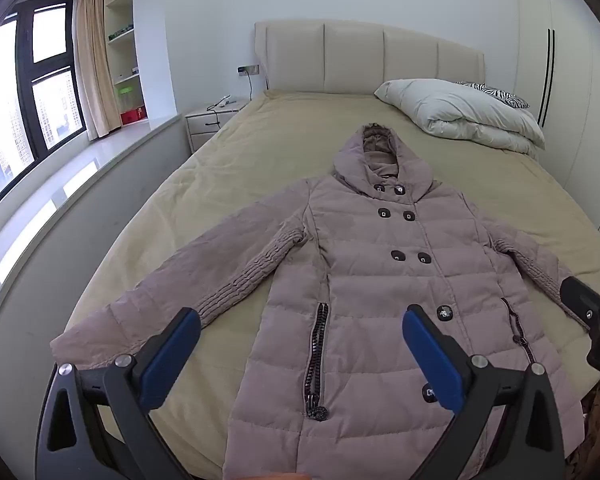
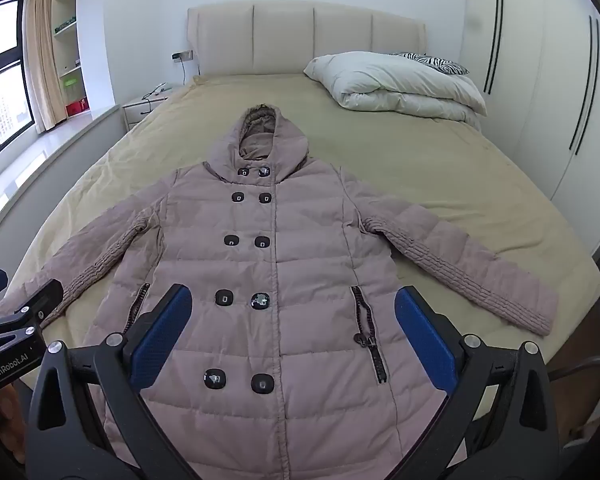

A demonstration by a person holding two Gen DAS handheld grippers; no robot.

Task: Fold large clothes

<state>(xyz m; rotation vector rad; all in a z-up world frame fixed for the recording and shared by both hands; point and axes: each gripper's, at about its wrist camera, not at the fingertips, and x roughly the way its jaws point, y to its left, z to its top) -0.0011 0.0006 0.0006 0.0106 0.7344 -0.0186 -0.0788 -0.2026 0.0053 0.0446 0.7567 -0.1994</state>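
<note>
bright daylight from window [image 1: 32, 92], soft shadows, sharp focus, strong fisheye bending, dark corners.

Bed [image 2: 440, 168] carries the spread coat [image 2: 268, 264] and a folded duvet [image 2: 396, 84]

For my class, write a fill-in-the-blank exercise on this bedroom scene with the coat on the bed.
1. The padded coat lies on the bed with its front facing ____.
2. Its hood points toward the ____.
3. Both sleeves are spread ____ from the body.
4. The left tool and the right tool both have their jaws ____, holding nothing.

Missing words: up; headboard; outward; open
</note>
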